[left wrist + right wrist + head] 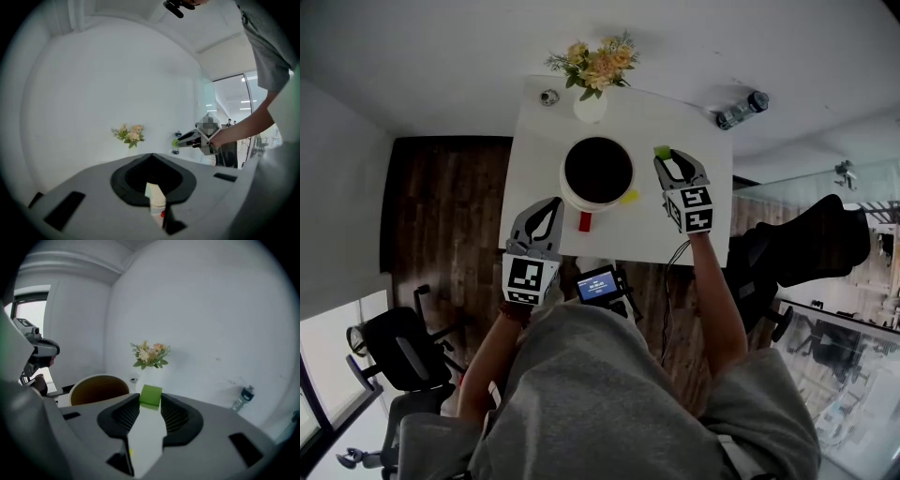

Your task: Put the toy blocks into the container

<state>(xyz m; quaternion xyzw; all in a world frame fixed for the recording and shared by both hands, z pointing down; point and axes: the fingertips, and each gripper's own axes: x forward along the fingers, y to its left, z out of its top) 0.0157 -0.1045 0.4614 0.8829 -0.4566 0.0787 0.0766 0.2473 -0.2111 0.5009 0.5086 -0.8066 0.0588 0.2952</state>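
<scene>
1. we read the right gripper as the one that matters: its fingers are clenched on a green block, pinched at the very tips and poking out just beyond them.
2. the block looks close to a cube, so we see no long axis to line up. only its place over the opening counts.
3. the container stands on the table. in the head view it lies to the left of the held block, with the block off its right rim and not over the dark opening. in the right gripper view the opening likewise sits left of the fingers and lower.
4. we judge the coming move as a short carry leftward until the block hangs over the opening, then a release. letting go here would likely drop it on the table or the rim.
5. the left gripper hovers at the container's near left side, its fingers closed together with nothing between them.
6. two more blocks lie on the table: a yellow block just beside the rim on the right gripper's side, and a red block just beside the near rim, closer to the left gripper.
</scene>
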